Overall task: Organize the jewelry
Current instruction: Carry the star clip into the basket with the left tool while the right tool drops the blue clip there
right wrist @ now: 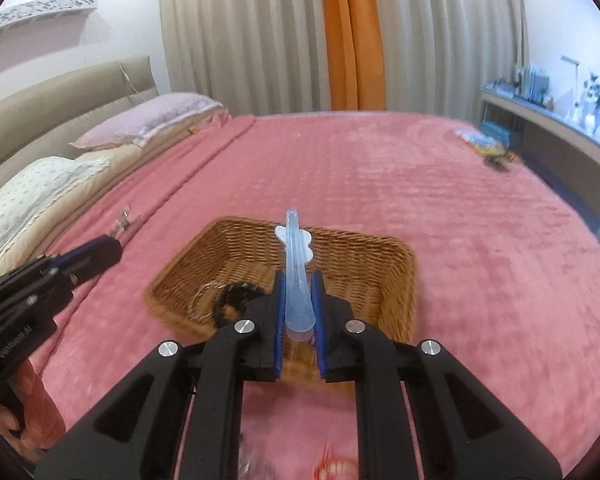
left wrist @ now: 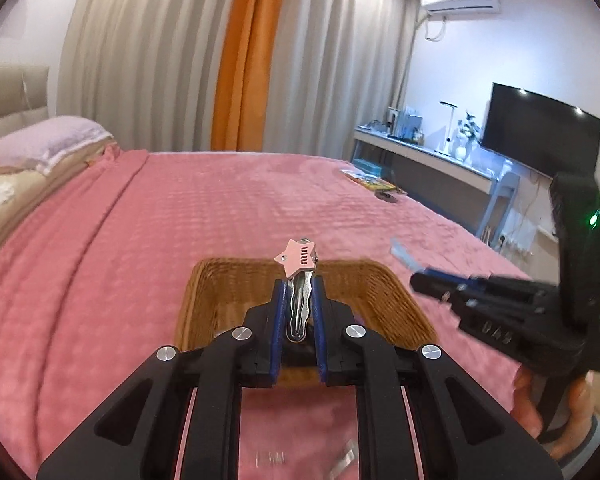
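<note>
My left gripper [left wrist: 299,286] is shut on a silver hair clip with a pink star [left wrist: 298,259] and holds it above a brown wicker basket [left wrist: 204,292] on the pink bed. My right gripper [right wrist: 299,280] is shut on a pale blue translucent hair clip [right wrist: 297,264] above the same basket [right wrist: 364,256]. A black fuzzy hair tie [right wrist: 236,298] lies in the basket's near left corner. The right gripper shows at the right in the left wrist view [left wrist: 424,280], and the left gripper at the left in the right wrist view [right wrist: 108,248].
The pink blanket [left wrist: 180,216] covers the bed. Pillows [right wrist: 148,124] lie at the headboard. Small items [left wrist: 372,182] lie at the bed's far right corner. A desk with a TV [left wrist: 540,132] stands along the right wall. A white and red item [right wrist: 340,468] lies near the front edge.
</note>
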Demonstrator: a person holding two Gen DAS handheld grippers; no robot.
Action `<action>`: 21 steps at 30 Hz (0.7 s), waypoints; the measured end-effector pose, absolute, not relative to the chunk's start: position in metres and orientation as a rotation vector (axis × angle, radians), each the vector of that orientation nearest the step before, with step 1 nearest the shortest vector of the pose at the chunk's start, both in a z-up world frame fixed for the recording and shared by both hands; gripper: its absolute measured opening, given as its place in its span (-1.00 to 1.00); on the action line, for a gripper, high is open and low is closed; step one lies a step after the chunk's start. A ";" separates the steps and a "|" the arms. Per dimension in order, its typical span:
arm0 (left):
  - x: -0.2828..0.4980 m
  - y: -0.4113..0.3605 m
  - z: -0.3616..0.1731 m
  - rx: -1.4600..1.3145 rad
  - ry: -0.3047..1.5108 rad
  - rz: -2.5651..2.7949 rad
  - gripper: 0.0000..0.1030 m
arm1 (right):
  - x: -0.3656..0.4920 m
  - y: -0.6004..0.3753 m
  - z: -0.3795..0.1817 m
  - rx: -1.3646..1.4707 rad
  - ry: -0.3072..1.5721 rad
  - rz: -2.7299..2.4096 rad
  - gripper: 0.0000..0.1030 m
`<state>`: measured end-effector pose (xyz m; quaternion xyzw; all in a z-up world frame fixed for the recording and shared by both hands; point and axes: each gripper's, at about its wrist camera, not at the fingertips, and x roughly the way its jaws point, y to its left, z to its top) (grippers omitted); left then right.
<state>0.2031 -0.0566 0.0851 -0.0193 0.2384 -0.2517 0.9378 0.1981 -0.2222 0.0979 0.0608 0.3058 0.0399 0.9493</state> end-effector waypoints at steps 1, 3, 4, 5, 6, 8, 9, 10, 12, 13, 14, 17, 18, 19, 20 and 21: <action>0.214 -0.058 0.081 -0.046 0.497 -0.507 -0.78 | 0.210 -0.224 0.091 0.124 0.640 0.078 -0.80; 0.236 -0.063 0.069 -0.053 0.524 -0.495 -0.78 | 0.232 -0.229 0.075 0.143 0.684 0.071 -0.80; 0.244 -0.064 0.063 -0.054 0.538 -0.492 -0.78 | 0.244 -0.233 0.064 0.166 0.716 0.072 -0.80; 0.253 -0.067 0.055 -0.055 0.558 -0.491 -0.78 | 0.254 -0.237 0.054 0.188 0.745 0.078 -0.80; 0.261 -0.067 0.048 -0.056 0.575 -0.491 -0.78 | 0.258 -0.238 0.048 0.197 0.760 0.079 -0.80; 0.273 -0.073 0.033 -0.051 0.614 -0.488 -0.78 | 0.268 -0.243 0.033 0.217 0.798 0.079 -0.79; 0.277 -0.074 0.028 -0.045 0.625 -0.486 -0.78 | 0.270 -0.246 0.026 0.232 0.812 0.087 -0.79; 0.279 -0.076 0.021 -0.036 0.642 -0.483 -0.78 | 0.271 -0.248 0.021 0.233 0.818 0.089 -0.79; 0.286 -0.076 0.012 -0.022 0.664 -0.478 -0.78 | 0.272 -0.248 0.017 0.223 0.825 0.083 -0.79; 0.289 -0.077 0.009 -0.016 0.675 -0.473 -0.78 | 0.272 -0.248 0.014 0.222 0.835 0.086 -0.79; 0.291 -0.077 0.007 -0.014 0.685 -0.470 -0.78 | 0.272 -0.247 0.012 0.223 0.842 0.089 -0.79; 0.292 -0.075 0.005 -0.015 0.697 -0.472 -0.77 | 0.270 -0.246 0.010 0.203 0.843 0.083 -0.79; 0.291 -0.075 0.005 -0.016 0.701 -0.476 -0.76 | 0.269 -0.245 0.010 0.195 0.842 0.080 -0.78; 0.289 -0.075 0.006 -0.020 0.702 -0.479 -0.75 | 0.267 -0.244 0.011 0.191 0.842 0.076 -0.77; 0.287 -0.075 0.006 -0.026 0.708 -0.486 -0.59 | 0.267 -0.243 0.013 0.193 0.841 0.078 -0.75; 0.287 -0.074 0.006 -0.032 0.710 -0.490 -0.39 | 0.266 -0.244 0.015 0.201 0.839 0.081 -0.68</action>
